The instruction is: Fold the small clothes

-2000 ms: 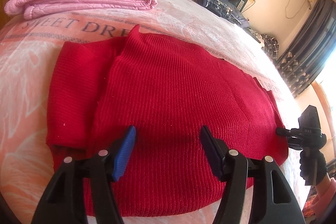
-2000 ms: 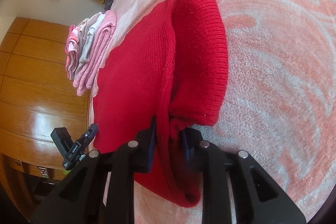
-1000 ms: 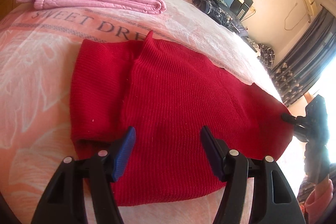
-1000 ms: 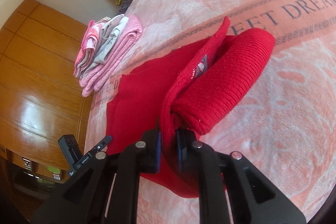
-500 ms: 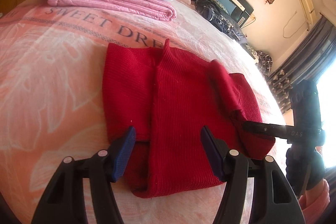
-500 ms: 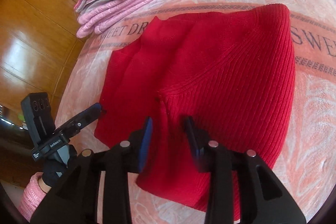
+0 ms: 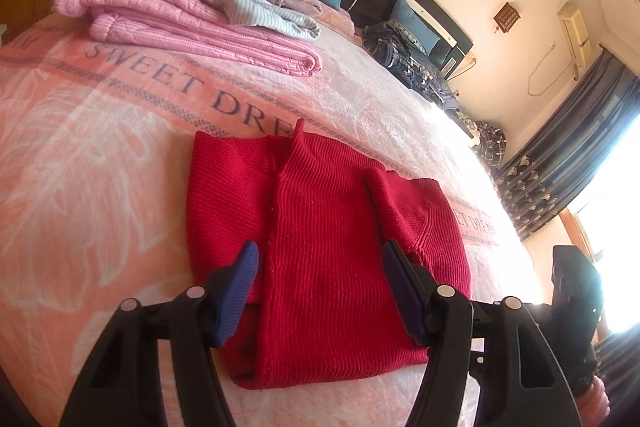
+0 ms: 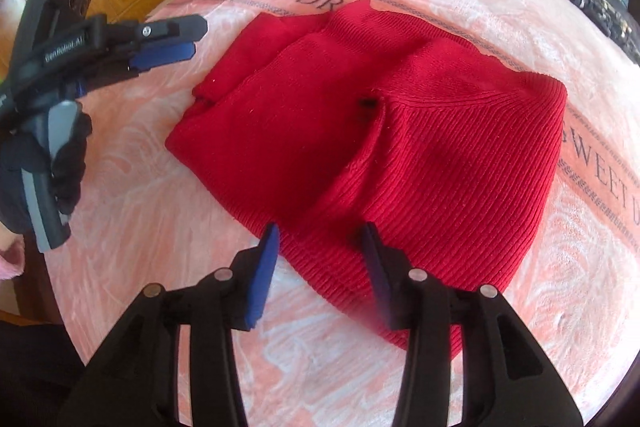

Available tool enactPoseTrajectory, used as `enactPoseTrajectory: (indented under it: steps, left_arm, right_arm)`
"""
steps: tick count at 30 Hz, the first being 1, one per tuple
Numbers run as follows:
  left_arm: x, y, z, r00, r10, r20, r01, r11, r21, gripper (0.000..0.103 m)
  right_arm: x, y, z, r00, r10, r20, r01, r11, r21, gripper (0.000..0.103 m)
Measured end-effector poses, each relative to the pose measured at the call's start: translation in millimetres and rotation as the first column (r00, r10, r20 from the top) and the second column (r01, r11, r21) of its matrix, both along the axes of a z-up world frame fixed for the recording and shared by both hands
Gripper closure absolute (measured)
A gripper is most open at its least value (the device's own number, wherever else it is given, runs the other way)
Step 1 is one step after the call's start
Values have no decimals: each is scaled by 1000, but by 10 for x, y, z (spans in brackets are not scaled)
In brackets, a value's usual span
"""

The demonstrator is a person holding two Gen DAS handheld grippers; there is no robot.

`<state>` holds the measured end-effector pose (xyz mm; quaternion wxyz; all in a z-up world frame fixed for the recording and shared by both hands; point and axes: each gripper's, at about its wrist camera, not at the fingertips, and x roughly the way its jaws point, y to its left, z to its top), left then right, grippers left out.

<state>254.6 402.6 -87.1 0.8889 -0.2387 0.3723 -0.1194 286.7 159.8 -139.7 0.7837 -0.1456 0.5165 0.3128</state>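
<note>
Pink blanket (image 7: 120,131): woven band reads "SWEET DRE…" (rest hidden under red knit). Left gripper (image 8: 168,39) body: "GenRobot.AI", small.

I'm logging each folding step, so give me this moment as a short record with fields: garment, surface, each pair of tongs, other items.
garment: red knit sweater, folded into a compact block, both sides turned in over the middle
surface: pink blanket printed SWEET DREAM, on a bed
left tongs: open, empty, above the sweater's near edge
right tongs: open, empty, at the sweater's near edge
other items: stack of folded pink and grey clothes beyond the sweater
</note>
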Motion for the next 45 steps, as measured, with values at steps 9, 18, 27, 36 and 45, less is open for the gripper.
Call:
enactPoseTrajectory:
  steps: [9,18,27,36,45]
  left_arm:
    - [29,62,-131,999,14,-52,-17,998,-55,38]
    - [148,-70,-333,991,-23,-132,-7,976,-218,37]
    - [631,-742,-671,969,-154,-191,34,855,-517,34]
    - [1179,-1312,-764,957,-244,-157,112,810,-576,34]
    - [1504,-1618,-811,940,-303,-157,167,810,-562,55]
  right_arm:
    - [42,46,-222,1000,2,16,-1,999,-52,70]
    - [250,-608,37,965,-64,-254,155,920,359,96]
    - [304,-1166,346,946,-87,-314,248,817,521,96]
    - [224,-1377,482,961,-48,-273,200,801,564,96]
    - [218,-1485,439,958,-36,-285,204,783,587,96]
